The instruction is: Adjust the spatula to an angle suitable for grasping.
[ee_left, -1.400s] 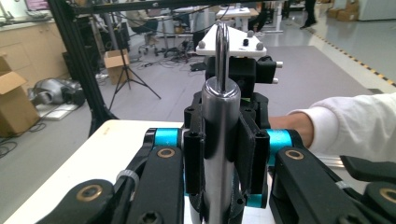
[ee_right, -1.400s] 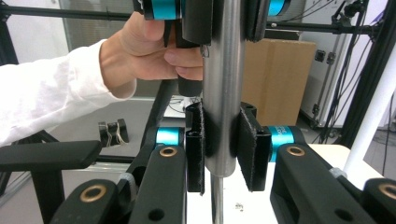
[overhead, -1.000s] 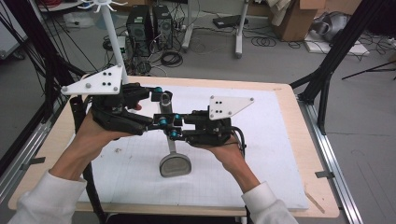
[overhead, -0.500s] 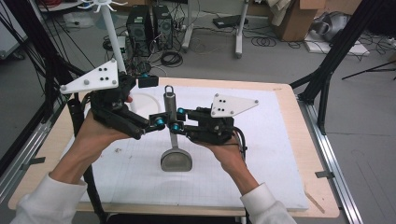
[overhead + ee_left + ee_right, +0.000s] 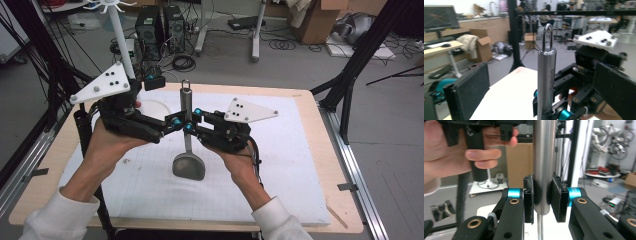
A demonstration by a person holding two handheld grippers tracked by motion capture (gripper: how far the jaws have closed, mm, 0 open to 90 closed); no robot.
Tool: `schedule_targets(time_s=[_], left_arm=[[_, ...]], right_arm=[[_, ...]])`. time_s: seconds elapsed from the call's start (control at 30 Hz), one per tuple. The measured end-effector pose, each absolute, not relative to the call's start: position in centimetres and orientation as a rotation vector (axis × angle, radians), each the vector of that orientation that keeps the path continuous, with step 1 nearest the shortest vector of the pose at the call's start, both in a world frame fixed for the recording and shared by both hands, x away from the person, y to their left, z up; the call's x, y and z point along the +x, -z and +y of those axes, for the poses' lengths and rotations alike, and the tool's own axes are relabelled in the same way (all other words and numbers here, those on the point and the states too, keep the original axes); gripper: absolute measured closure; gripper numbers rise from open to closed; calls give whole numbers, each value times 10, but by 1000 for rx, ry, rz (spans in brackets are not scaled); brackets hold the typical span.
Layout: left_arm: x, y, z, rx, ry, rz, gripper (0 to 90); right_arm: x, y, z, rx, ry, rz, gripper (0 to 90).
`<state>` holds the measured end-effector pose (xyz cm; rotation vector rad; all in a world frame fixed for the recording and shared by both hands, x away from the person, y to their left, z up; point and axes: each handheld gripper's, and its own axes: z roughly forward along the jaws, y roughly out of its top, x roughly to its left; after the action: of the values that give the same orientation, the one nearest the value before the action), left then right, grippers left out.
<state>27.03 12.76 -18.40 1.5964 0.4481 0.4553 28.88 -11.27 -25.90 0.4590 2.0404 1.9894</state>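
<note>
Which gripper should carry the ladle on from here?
Right. The right gripper is shut on the ladle handle, holding it upright with the bowl hanging down. The left gripper has its jaws open on either side of the handle, not gripping.

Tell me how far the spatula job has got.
Done: the spatula is off the white mat and upright, ring end up, blade down. In hand: the right gripper clamps its steel handle; the left gripper has open jaws on either side of the handle. Left: probably a handover or a hang on the white rack.
</note>
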Motion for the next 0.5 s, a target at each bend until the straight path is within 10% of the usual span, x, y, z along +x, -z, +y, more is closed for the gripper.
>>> schedule_targets(time_s=[0.5], left_arm=[[267,185,124,1559,-525,542,100]], right_arm=[[286,257,-98,594,-1933,1957,754]])
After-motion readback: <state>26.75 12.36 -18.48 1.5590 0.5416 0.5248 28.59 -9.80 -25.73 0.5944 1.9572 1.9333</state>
